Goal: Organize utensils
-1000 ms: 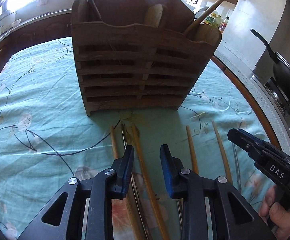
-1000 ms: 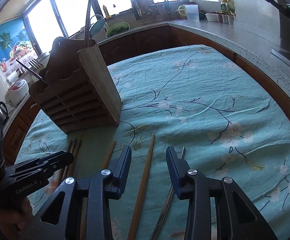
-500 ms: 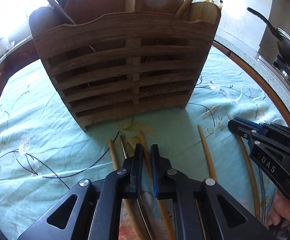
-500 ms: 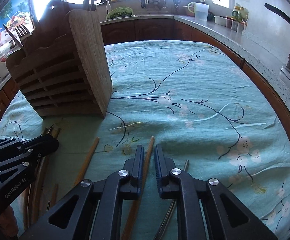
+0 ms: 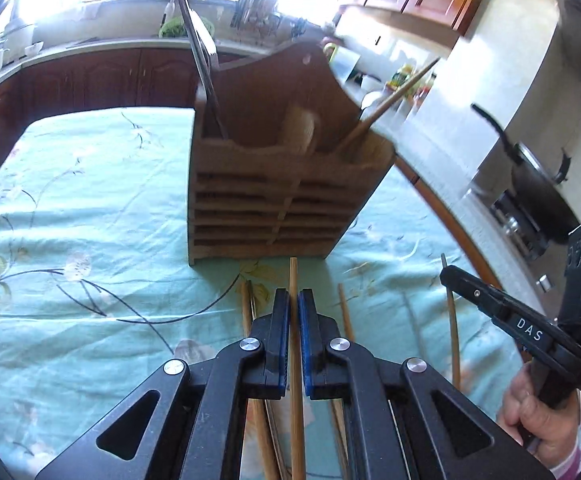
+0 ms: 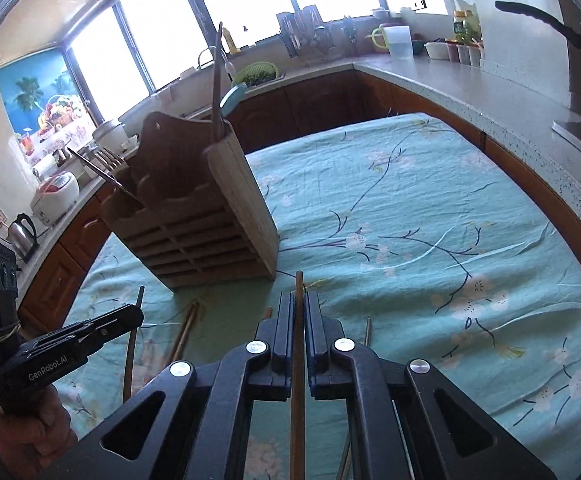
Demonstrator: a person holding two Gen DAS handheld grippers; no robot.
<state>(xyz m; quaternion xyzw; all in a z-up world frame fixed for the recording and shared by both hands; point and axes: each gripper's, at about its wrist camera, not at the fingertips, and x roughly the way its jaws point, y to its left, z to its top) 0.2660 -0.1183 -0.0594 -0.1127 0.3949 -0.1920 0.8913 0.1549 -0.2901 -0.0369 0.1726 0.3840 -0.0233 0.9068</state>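
Now one wooden chopstick (image 5: 293, 280) is clamped between the pads of the left gripper (image 5: 294, 300), its tip pointing toward the wooden utensil holder (image 5: 286, 196) on the green flowered cloth (image 5: 70, 240). A second chopstick (image 6: 299, 284) is pinched in the same way by the right gripper (image 6: 299, 300). Both pairs of jaws are nearly closed on the thin sticks. Both grippers are angled downward, side by side, just before the holder. More chopsticks (image 5: 246, 312) are seen lying on the cloth under them. A hand (image 5: 542, 412) is wrapped around the right gripper's handle.
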